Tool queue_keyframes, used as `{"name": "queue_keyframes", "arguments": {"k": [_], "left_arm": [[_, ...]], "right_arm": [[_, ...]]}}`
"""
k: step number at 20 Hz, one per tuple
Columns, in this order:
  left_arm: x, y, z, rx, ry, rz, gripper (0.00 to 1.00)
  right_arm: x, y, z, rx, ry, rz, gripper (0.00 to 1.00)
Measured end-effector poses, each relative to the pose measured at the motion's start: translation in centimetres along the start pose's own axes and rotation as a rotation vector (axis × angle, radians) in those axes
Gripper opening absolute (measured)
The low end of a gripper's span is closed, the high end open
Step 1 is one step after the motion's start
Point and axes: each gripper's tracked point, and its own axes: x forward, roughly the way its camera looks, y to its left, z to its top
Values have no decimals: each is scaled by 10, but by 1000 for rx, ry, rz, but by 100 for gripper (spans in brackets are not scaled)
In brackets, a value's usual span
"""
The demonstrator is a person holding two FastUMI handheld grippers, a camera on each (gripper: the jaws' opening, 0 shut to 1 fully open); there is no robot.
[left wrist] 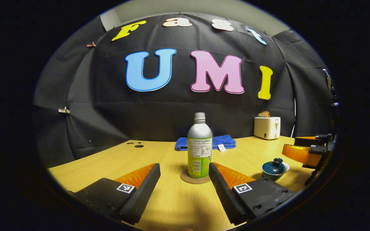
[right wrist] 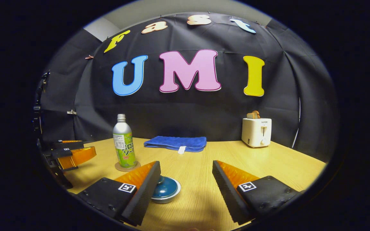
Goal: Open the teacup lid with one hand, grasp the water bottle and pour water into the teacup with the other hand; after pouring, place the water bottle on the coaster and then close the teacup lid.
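Note:
A silver bottle with a green label (left wrist: 199, 150) stands upright on a round coaster (left wrist: 194, 178), just beyond my left gripper (left wrist: 183, 166), which is open and empty. The bottle is close to that gripper's right finger. To the right sits a dark teal teacup (left wrist: 274, 168) with its lid on. In the right gripper view my right gripper (right wrist: 185, 164) is open, and the lidded teacup (right wrist: 165, 189) lies low by its left finger, partly hidden behind it. The bottle (right wrist: 124, 146) and coaster (right wrist: 127, 166) are farther left there.
A folded blue towel (right wrist: 175, 142) lies at the back of the wooden table (right wrist: 268, 160). A white toaster (right wrist: 256, 131) with bread in it stands at the back right. Each view shows the other gripper at its edge, the right gripper (left wrist: 303, 150) and the left gripper (right wrist: 72, 154).

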Motion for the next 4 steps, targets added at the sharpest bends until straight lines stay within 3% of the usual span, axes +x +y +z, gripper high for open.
{"name": "queue_keyframes", "arguments": {"k": [4], "left_arm": [[-3,-8,0,0,0,-6,96]], "right_arm": [[-1,1,0,0,2,-1,99]]}}
